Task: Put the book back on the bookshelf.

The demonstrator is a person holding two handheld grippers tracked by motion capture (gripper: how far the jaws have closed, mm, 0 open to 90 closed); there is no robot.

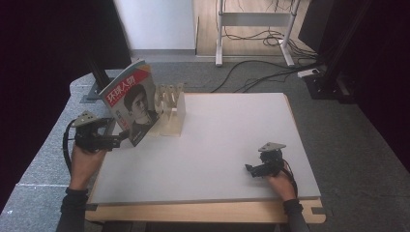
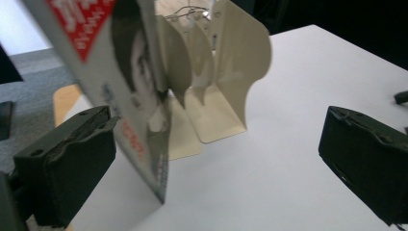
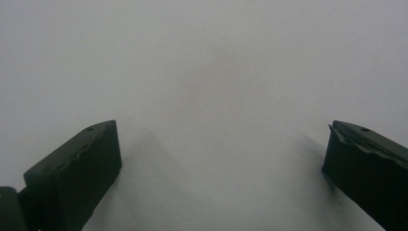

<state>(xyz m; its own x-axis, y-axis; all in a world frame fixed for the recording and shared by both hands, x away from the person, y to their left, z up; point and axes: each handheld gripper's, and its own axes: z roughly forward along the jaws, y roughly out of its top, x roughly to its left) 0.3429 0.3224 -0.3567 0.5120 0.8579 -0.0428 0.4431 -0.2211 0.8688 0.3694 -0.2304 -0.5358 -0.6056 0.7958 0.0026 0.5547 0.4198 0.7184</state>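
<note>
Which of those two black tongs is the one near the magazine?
The left tongs, jaws open beside the leaning red-covered magazine by the cream rack; the right tongs are over bare tabletop.

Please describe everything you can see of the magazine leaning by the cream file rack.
The thin glossy magazine with a red title block and portrait cover stands tilted on its lower edge at the white table's left side, its top leaning away from the cream metal divider rack beside it. The left tool sits open around its lower corner, one pad close against the cover.
</note>
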